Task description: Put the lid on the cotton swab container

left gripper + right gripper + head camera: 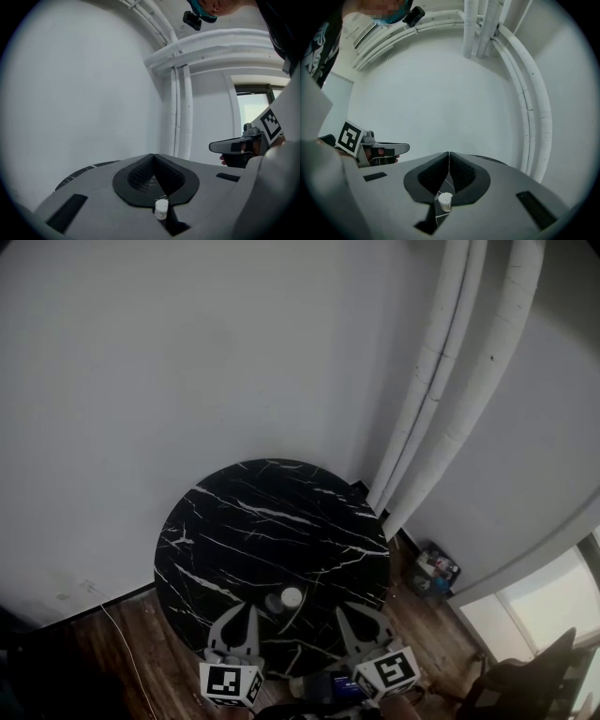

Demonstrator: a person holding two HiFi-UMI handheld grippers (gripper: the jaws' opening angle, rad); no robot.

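Observation:
On the round black marble table point(244, 521), near its front edge, stand a small greyish cotton swab container point(274, 603) and a white round lid point(292, 596), side by side and touching or nearly so. My left gripper point(242, 611) hovers just front-left of them and my right gripper point(361, 613) front-right. In the left gripper view the left gripper point(153, 156) has its jaws together with nothing between them. The right gripper point(448, 153) looks the same in its own view. Neither gripper view shows the container or lid.
White pipes point(427, 381) run down the wall behind the table. A small crate of items point(434, 571) sits on the wooden floor at the right, a thin cable point(120, 638) lies at the left, and a dark chair point(530, 679) stands at the bottom right.

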